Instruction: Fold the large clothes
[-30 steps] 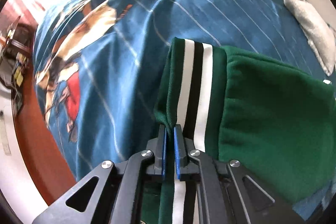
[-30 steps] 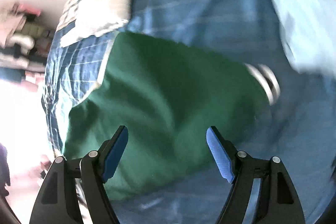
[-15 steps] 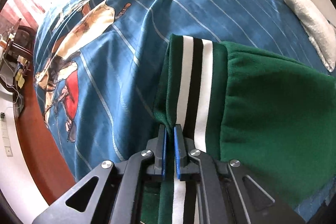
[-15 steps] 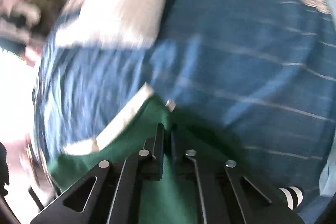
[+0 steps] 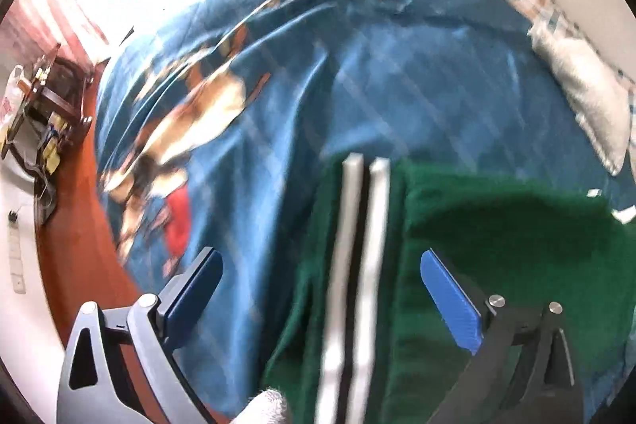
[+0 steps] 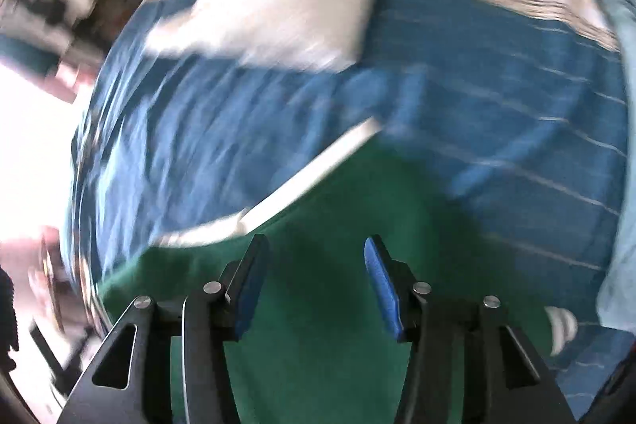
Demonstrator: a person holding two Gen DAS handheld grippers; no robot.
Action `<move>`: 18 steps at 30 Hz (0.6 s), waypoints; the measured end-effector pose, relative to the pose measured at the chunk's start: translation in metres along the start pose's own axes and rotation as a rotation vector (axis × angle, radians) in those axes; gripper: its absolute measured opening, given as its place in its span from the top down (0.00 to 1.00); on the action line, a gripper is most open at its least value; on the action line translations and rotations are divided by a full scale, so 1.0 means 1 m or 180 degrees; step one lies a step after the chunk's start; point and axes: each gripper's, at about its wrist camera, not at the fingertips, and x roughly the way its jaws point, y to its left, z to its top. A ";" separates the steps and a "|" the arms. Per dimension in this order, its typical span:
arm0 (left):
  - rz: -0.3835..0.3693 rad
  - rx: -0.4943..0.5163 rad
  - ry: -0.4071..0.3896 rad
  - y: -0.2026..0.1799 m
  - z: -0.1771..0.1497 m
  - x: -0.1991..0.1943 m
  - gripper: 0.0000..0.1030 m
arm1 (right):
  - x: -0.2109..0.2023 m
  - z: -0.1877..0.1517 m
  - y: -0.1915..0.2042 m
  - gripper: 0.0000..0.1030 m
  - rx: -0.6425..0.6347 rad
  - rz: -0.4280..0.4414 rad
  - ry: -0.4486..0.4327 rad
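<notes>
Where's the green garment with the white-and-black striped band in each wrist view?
Left wrist: green garment with the striped band, lower right, band running down the centre between the opening jaws.
Right wrist: same garment, bottom centre under the opening jaws, white edge on its upper left; band hardly shows.
Shared landmark: blue striped bedspread.

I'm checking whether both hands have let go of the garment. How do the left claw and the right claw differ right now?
The left claw is spread wide, its jaws opening; the right claw stands narrower, jaws also opening. Below the left claw lies the striped band of the green garment; below the right claw lies plain green cloth near a white edge. Shared: blue pads, neither pressing on the cloth, over the blue bedspread.
</notes>
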 end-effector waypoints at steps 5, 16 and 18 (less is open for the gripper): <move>0.0091 -0.0102 0.0244 -0.033 0.026 0.064 0.01 | 0.090 0.004 0.036 0.50 -0.0098 -0.0489 0.0182; 0.0189 -0.0004 0.0260 -0.018 0.025 0.052 0.00 | 0.028 -0.006 0.019 0.47 0.0234 -0.0359 -0.0002; 0.0250 -0.0049 0.0164 -0.005 0.012 0.024 0.00 | 0.016 -0.024 0.001 0.47 0.0193 -0.0513 -0.0045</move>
